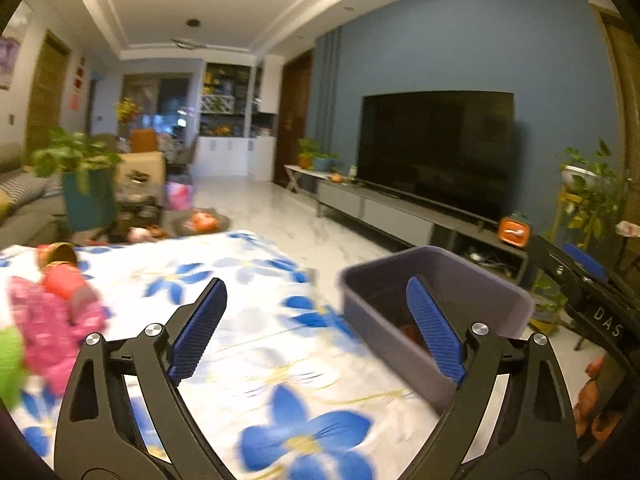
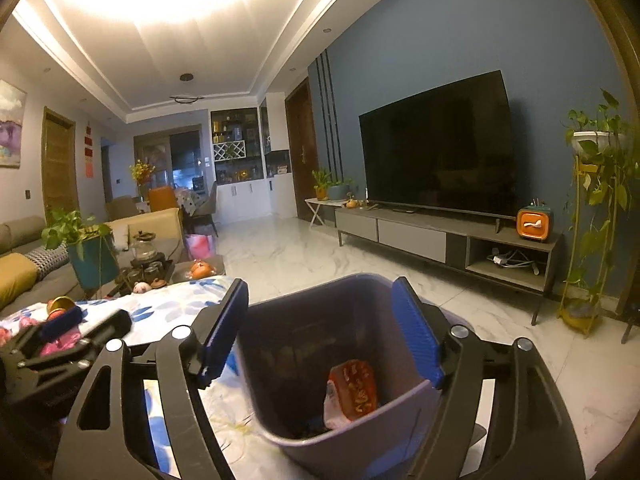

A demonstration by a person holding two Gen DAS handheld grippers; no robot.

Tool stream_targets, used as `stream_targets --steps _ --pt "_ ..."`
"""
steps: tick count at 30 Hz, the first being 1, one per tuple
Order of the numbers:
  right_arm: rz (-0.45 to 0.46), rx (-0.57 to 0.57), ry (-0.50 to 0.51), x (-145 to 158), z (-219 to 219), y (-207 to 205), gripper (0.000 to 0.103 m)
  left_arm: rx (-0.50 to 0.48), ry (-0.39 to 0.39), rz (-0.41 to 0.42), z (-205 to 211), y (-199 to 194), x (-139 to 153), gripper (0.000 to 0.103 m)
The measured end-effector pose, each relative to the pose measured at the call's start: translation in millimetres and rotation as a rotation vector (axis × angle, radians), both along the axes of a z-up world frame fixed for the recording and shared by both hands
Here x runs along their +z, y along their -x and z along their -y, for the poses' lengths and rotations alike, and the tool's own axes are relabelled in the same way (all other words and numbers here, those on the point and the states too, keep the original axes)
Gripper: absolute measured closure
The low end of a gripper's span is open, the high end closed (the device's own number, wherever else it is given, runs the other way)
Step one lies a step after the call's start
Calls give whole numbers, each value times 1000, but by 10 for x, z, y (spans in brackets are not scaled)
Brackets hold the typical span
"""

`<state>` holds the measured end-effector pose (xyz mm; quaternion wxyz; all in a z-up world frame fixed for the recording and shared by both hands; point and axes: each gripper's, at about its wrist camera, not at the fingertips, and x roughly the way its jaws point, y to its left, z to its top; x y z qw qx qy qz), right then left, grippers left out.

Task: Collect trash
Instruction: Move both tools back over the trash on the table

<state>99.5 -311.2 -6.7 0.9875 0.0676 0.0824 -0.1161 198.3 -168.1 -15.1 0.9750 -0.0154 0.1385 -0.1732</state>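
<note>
Both tongs, left (image 1: 316,328) and right (image 2: 326,332), hang spread and empty by the purple bin (image 2: 304,364), where a red wrapper (image 2: 356,392) lies.

Blue-grey wall (image 2: 440,32) on the right, large dark television (image 2: 436,152) on a low grey console (image 2: 412,236). White marble-look floor (image 2: 288,252). Lit recessed ceiling (image 2: 160,4). Sofa (image 2: 24,264) on the left, trailing plant on a gold stand (image 2: 592,184), glass-front cabinet (image 2: 234,140) at far end.
</note>
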Motion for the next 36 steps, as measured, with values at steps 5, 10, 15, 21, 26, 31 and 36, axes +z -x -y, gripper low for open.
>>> stream_targets --steps 5,10,15,21,26,31,36 --pt "-5 27 -10 15 -179 105 29 115 -20 17 -393 216 44 12" --pt "-13 77 -16 26 -417 165 28 219 -21 18 -804 401 27 12" --pt "-15 146 8 49 -774 164 28 327 -7 -3 -1296 556 -60 12" --pt "-38 260 19 -19 -1247 70 29 453 -28 -35 -1864 719 -207 12" --pt "-76 359 32 -145 -1681 -74 29 516 -16 -58 -2260 838 -297 12" --pt "-118 450 61 -281 -2114 -242 29 546 -2 -62 -2550 901 -307 12" --pt "-165 507 85 -426 -2452 -432 29 531 30 -88 -2725 840 -332 12"
